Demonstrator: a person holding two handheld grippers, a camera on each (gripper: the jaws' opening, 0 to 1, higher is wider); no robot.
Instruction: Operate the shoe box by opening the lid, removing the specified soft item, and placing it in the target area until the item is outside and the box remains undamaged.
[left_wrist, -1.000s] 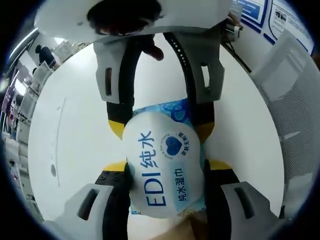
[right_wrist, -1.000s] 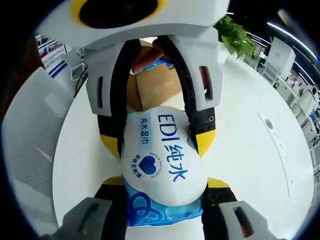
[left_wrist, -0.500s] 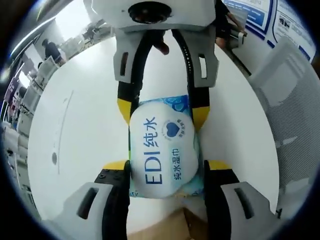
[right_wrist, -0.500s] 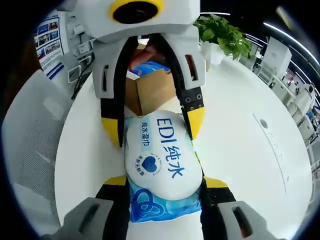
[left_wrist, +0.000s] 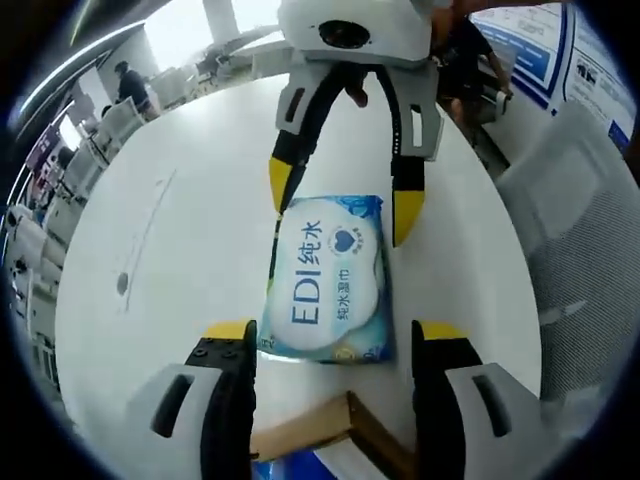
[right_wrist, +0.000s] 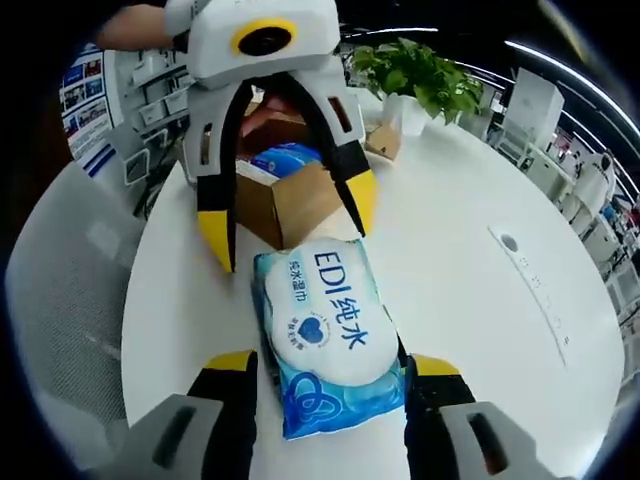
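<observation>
A blue and white wet-wipes pack (left_wrist: 330, 280) (right_wrist: 325, 335) lies flat on the white round table (left_wrist: 170, 250) (right_wrist: 480, 330). In the left gripper view my left gripper (left_wrist: 335, 330) is open, its yellow-tipped jaws standing wide of the pack's near end without touching. The right gripper (left_wrist: 345, 200) faces it from the far end, its tips beside the pack's corners. In the right gripper view my right gripper (right_wrist: 331, 363) is open with the pack's end lying between its jaws. The left gripper (right_wrist: 288, 220) hangs open past the pack. The open cardboard shoe box (right_wrist: 295, 200) (left_wrist: 330, 435) stands behind the left gripper, something blue inside.
A potted plant (right_wrist: 420, 75) and a small brown box (right_wrist: 385, 142) stand at the table's far side. A grey mesh chair (left_wrist: 590, 250) is beside the table. A thin seam and a small round port (left_wrist: 122, 285) mark the tabletop. Desks and people fill the room behind.
The pack, earlier squeezed between both grippers, now rests flat on the table. The left gripper has pulled back from it toward the box; the right gripper has eased off slightly.
</observation>
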